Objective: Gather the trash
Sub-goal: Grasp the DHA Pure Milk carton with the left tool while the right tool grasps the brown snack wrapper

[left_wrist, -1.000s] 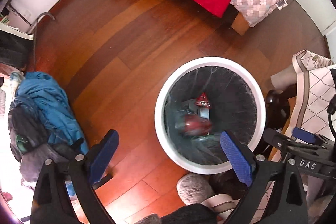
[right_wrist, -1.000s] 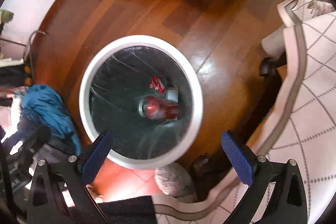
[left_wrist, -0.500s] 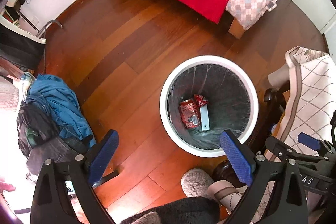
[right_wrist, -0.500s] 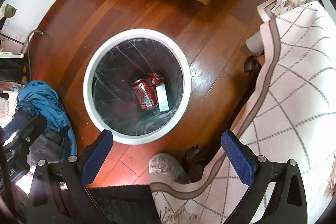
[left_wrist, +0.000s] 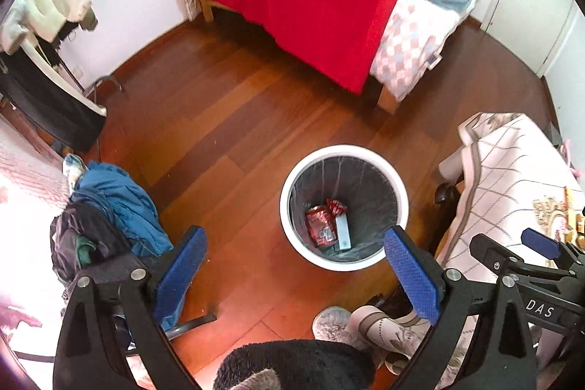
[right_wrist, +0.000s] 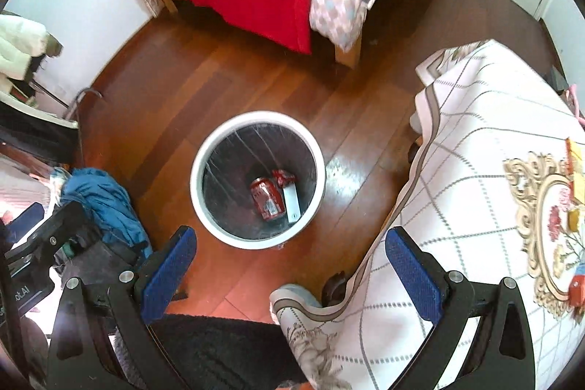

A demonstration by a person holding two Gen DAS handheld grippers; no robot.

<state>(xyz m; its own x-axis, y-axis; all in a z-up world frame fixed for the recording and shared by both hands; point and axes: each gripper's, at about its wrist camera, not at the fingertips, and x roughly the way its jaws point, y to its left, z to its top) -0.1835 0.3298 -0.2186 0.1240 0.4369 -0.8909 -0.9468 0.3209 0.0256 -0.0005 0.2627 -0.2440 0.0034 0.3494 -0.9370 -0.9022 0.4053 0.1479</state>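
Both tongs spread wide, nothing between the blue pads. Left tongs (left_wrist: 296, 273) and right tongs (right_wrist: 290, 275) hang high above the floor, looking down.

White-rimmed trash bin (right_wrist: 197, 192) with dark liner stands on the wooden floor (left_wrist: 226, 119), forward of and below both tongs. In the left view it sits right of centre; in the right view, left of centre. So the bin lies between the two tongs, neither clearly nearer.

Trash count in the bin, all at the bottom, bunched together:
- one red soda can (right_wrist: 267, 198), lying on its side, long axis running away from the tongs
- one small white box (right_wrist: 292, 205), just beside the can, long axis parallel to it
- one crumpled red wrapper (right_wrist: 282, 176), at the far end of the pair

The counter at right, under a patterned tablecloth (right_wrist: 475, 207), carries small items at its far right edge; too small and cut off to name.

Judgement: the next pickup likely lies toward the counter, the right tongs' side.
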